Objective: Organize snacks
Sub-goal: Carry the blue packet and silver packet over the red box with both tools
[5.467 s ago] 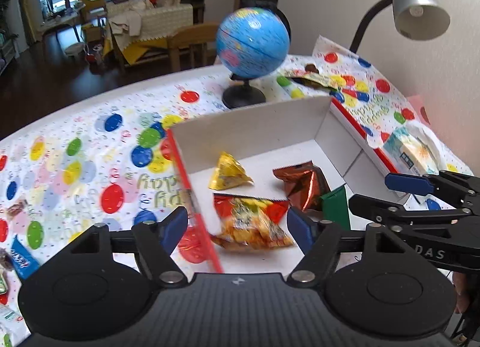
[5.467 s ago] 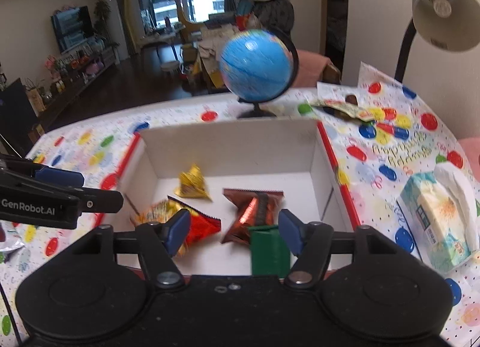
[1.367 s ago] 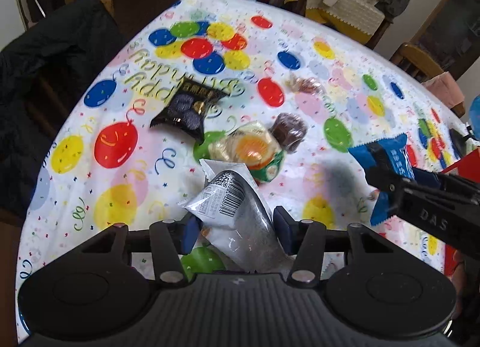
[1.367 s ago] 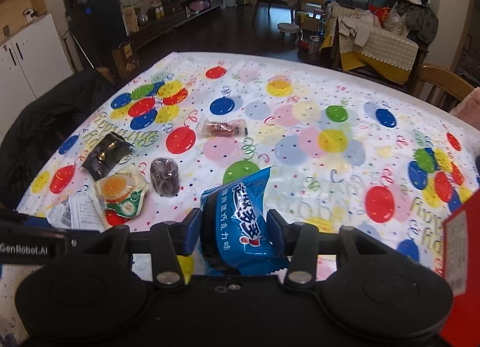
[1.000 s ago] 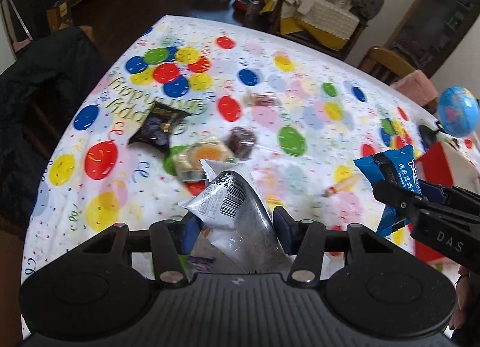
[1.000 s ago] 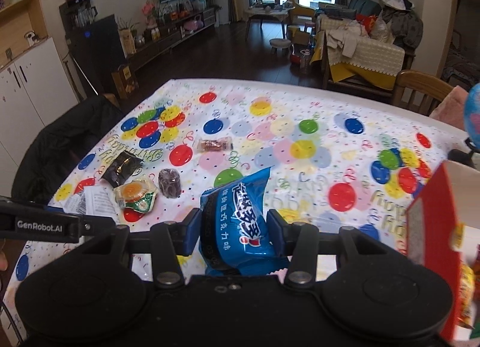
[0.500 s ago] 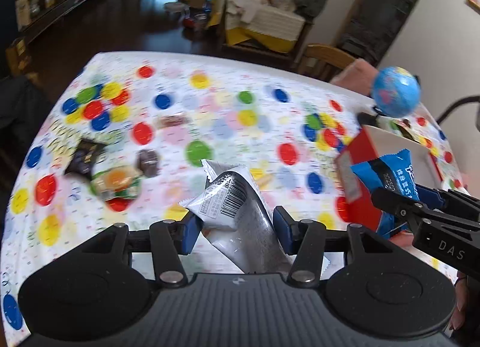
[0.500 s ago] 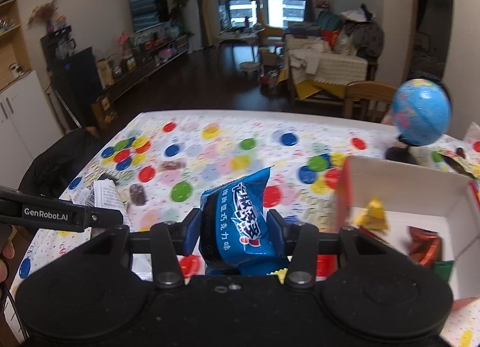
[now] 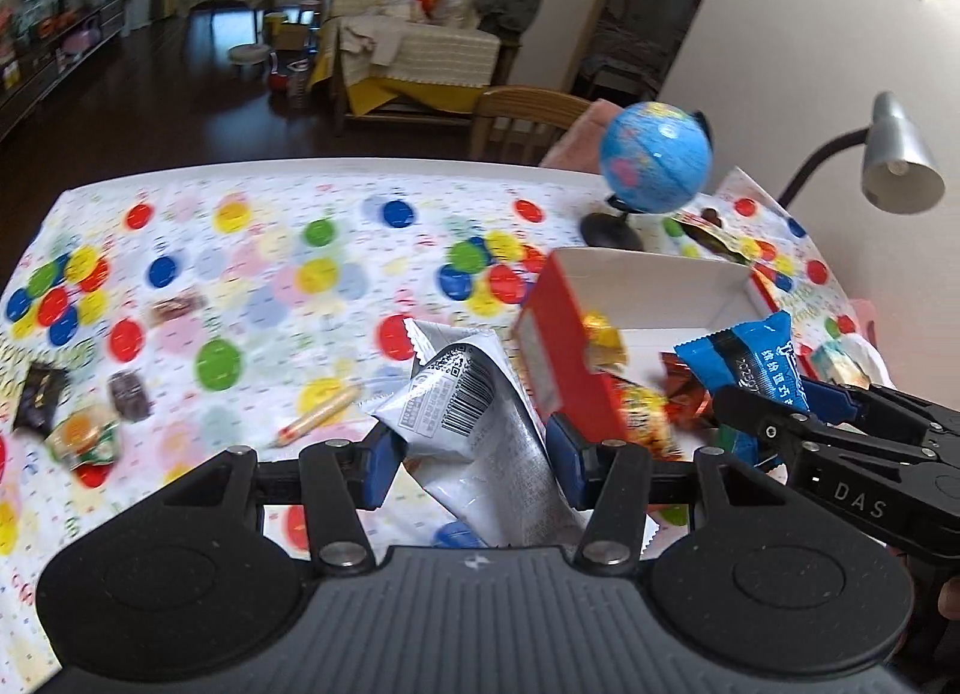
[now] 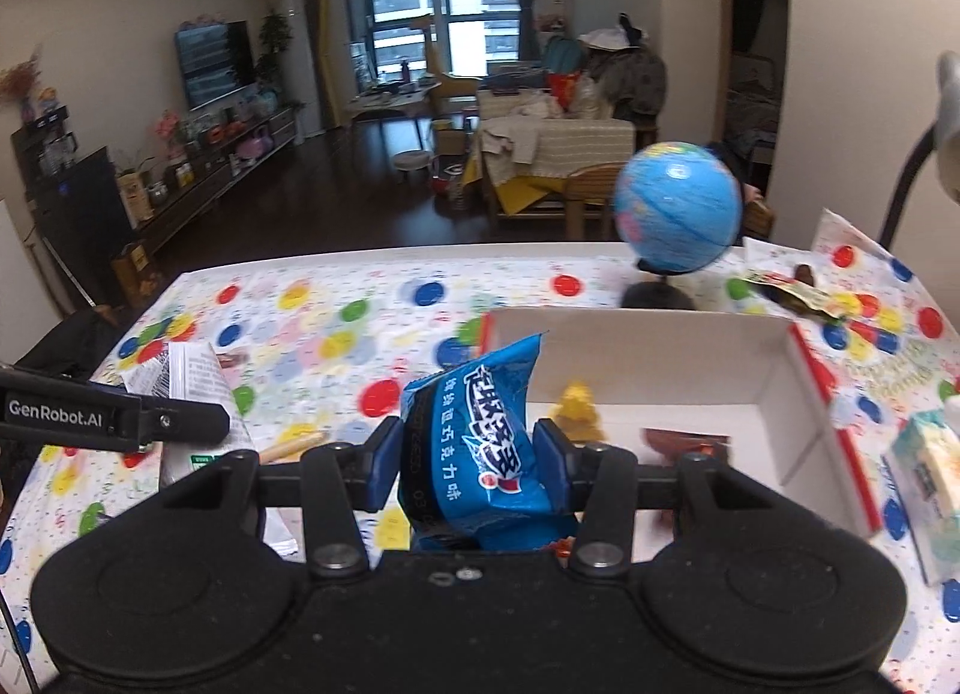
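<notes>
My left gripper [image 9: 471, 463] is shut on a silver snack packet [image 9: 474, 424] with a barcode, held above the table just left of the red and white box [image 9: 561, 358]. My right gripper [image 10: 468, 463] is shut on a blue snack packet [image 10: 480, 442], at the box's [image 10: 774, 388] near left corner. The blue packet [image 9: 744, 364] also shows in the left wrist view, over the box. Inside the box lie a yellow pyramid snack [image 10: 576, 412], a brown foil packet [image 10: 684, 442] and an orange packet [image 9: 645, 415]. Loose snacks remain at the table's left: a jelly cup [image 9: 84, 436], a dark candy [image 9: 129, 394], a black packet [image 9: 39, 394], a stick snack [image 9: 318, 415].
A blue globe [image 10: 678, 214] on a black stand sits behind the box. A grey desk lamp [image 9: 894, 165] rises at the right. A tissue pack [image 10: 927, 472] lies right of the box. A balloon-print cloth [image 9: 270, 274] covers the table; a wooden chair [image 9: 528, 117] stands beyond it.
Both grippers have swung right from the loose snacks toward the box, rising a little, each still holding its packet. The box and globe have come into view.
</notes>
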